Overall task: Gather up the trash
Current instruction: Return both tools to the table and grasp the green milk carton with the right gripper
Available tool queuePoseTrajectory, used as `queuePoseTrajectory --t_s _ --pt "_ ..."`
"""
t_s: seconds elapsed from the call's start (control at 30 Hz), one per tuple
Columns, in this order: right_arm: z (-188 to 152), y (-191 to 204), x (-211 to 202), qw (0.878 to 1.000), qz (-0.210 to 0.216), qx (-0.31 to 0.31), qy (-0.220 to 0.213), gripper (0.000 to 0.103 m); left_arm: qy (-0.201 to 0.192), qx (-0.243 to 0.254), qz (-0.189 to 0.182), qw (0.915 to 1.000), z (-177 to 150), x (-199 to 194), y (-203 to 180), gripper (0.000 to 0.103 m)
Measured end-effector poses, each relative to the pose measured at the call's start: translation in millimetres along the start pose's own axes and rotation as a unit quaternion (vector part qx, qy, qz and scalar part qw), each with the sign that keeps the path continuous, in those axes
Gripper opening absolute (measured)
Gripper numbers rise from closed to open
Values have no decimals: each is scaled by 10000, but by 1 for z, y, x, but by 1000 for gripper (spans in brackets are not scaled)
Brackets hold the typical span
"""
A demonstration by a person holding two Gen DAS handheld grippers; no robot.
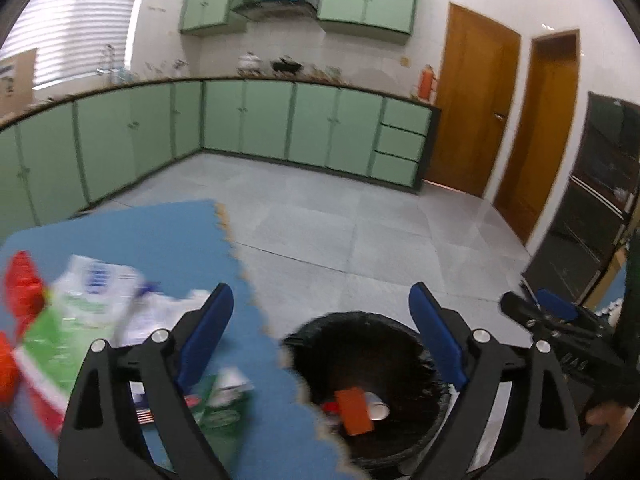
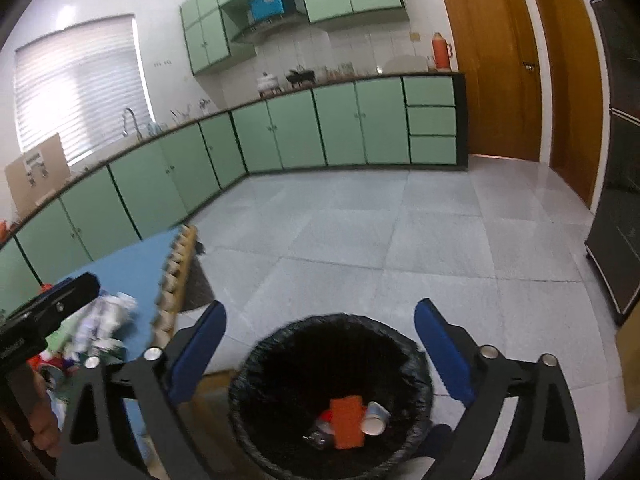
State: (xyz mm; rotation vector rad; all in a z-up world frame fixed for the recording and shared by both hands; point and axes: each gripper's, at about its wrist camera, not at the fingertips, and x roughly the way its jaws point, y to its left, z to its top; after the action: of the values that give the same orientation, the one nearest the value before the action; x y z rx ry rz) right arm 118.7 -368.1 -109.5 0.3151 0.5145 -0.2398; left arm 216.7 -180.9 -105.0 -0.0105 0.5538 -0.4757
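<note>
Left to right. Trash pile (image 1: 92,312) lies on the blue surface (image 1: 160,236) at far left: red wrapper (image 1: 22,280), white-and-green plastic packaging (image 1: 48,344), crumpled white paper (image 2: 108,312), a small can (image 2: 52,374) at the near edge. All of it looks light, soft and crinkly; the film is probably slippery and will collapse under the pads, so pinch a bunched fold or the thick middle of a wad, not a flat edge. The can is stiffer: take it across its body.

Left hand-held gripper (image 1: 320,332) hangs at the surface's edge, partly over the bin (image 1: 400,332), jaws spread wide, nothing between them. No earlier view given, so only that.

Bin sits on the floor just beside the surface, black liner, already holding an orange flat box (image 2: 347,422), a paper cup (image 2: 374,418) and some red and clear scraps.

Right hand-held gripper (image 2: 320,344) is right above the bin mouth, jaws as wide as they go, empty.

Judgement: drop done for both, pile is next; most of the trash is not yet collected.
</note>
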Motion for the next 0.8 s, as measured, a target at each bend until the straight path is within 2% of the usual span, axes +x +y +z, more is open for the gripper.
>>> queuePoseTrajectory --t_s 0.2,0.37,0.57,0.8 --pt "-8 43 -18 9992 345 24 -218 97 -266 -56 952 9951 -19 -56 52 88" --pt "-21 87 -19 9976 674 -113 -126 97 -187 -88 1551 9877 -36 -82 88 88" --pt "-42 143 -11 9954 820 -505 -11 97 -51 -292 1888 9816 -56 -96 120 88" --pt "-69 197 7 9923 799 -915 238 97 -18 -514 2020 9780 -67 -105 143 88"
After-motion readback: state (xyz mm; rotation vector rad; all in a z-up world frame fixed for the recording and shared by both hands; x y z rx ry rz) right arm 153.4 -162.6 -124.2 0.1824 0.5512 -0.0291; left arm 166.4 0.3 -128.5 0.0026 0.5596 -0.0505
